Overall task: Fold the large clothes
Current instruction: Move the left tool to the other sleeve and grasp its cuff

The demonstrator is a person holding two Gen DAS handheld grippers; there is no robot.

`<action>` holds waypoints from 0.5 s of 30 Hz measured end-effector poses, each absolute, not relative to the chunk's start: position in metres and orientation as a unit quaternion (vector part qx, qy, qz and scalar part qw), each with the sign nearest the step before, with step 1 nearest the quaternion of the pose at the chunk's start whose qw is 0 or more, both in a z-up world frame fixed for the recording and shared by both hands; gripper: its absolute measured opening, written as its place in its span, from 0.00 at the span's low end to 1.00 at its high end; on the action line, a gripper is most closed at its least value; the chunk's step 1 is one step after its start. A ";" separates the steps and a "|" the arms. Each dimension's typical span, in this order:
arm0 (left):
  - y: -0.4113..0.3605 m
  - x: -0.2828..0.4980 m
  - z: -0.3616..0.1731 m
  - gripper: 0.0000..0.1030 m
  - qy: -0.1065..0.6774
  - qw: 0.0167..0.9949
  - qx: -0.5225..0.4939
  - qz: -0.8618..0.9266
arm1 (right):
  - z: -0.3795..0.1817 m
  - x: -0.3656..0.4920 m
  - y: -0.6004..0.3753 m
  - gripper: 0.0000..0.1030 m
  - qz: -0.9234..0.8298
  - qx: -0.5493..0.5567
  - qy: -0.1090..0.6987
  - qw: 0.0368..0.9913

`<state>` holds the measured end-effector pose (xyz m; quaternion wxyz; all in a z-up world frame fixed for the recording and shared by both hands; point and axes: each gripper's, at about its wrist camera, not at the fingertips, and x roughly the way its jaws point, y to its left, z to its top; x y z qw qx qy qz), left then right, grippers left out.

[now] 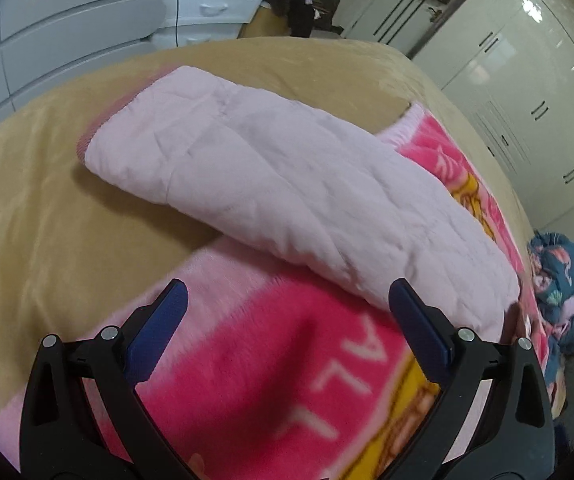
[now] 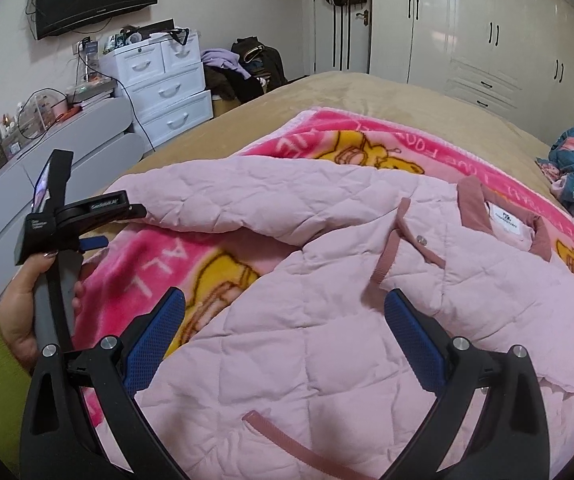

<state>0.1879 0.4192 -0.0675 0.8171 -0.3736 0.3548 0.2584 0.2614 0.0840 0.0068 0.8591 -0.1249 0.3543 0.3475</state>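
Left gripper [image 1: 287,300]: I see its jaws spread wide, gripping nothing, above the pink blanket [image 1: 247,360].
Right gripper [image 2: 285,308]: my jaws gape, empty, over the jacket's body.
Jacket [image 2: 307,340]: pale pink, quilted, on the blanket; sleeve [image 1: 247,176] stretching toward 10 o'clock.
Left hand [image 2: 27,308]: at 9 o'clock, grasping the handle.

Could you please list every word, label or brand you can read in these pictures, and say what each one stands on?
"ALL": white letters on the pink fleece blanket.
Other pink lettering along the blanket's border: too distorted to read.
White neck label in the pale pink quilted jacket: too small.
Print on the left gripper: blurred.
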 end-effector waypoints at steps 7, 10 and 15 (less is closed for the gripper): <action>0.460 0.194 -0.089 0.91 0.333 0.786 -0.445 0.271 | -0.002 0.269 0.067 0.96 0.332 -0.115 0.369 0.860; 0.472 0.195 -0.094 0.91 0.316 0.773 -0.475 0.276 | -0.003 0.274 0.055 0.96 0.322 -0.105 0.375 0.863; 0.487 0.202 -0.092 0.91 0.301 0.773 -0.478 0.289 | -0.003 0.281 0.040 0.96 0.310 -0.096 0.378 0.867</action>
